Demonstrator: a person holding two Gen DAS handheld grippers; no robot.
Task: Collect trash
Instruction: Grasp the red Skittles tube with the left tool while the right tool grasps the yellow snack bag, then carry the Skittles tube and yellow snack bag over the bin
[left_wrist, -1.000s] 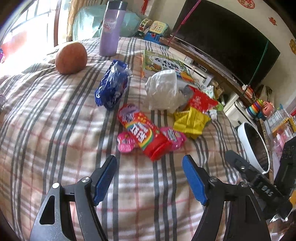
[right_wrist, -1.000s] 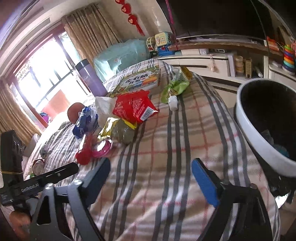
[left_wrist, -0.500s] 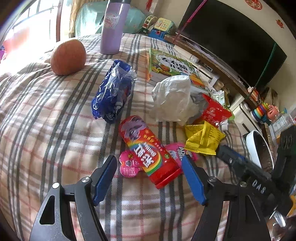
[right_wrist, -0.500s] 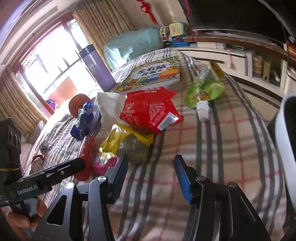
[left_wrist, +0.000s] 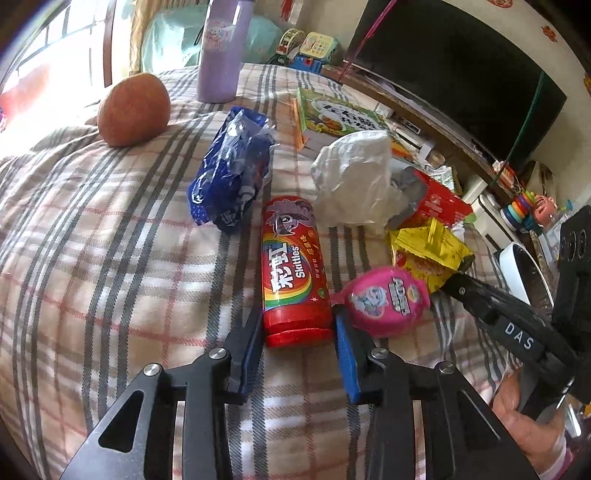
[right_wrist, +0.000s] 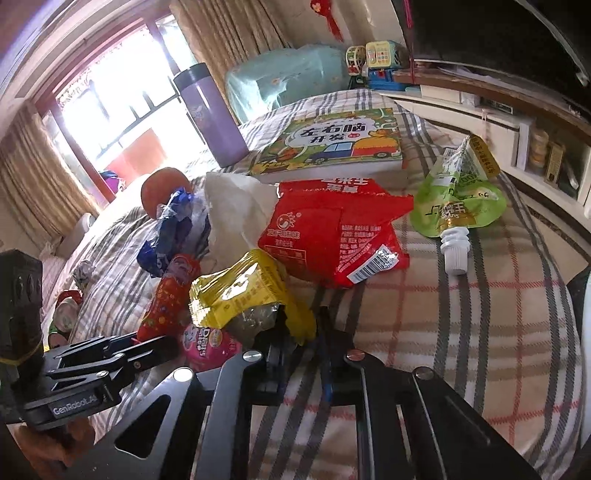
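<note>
Trash lies in a heap on the plaid bed. My left gripper (left_wrist: 297, 334) has closed around the near end of the red Skittles pack (left_wrist: 293, 271), its blue pads against both sides. A pink round candy pack (left_wrist: 388, 301) lies right beside it. My right gripper (right_wrist: 301, 334) has its jaws closed on the near corner of the yellow wrapper (right_wrist: 243, 291). Behind lie a red snack bag (right_wrist: 336, 232), a green spout pouch (right_wrist: 456, 206), a blue wrapper (left_wrist: 232, 177) and crumpled white paper (left_wrist: 354, 177).
A purple bottle (left_wrist: 219, 51), an orange fruit (left_wrist: 133, 109) and a children's book (right_wrist: 332, 142) lie at the back of the bed. A white-rimmed bin (left_wrist: 524, 273) stands off the bed's right side. A shelf unit runs along the right.
Both grippers moved forward into the heap and closed: the left onto the Skittles pack, the right onto the yellow wrapper.
</note>
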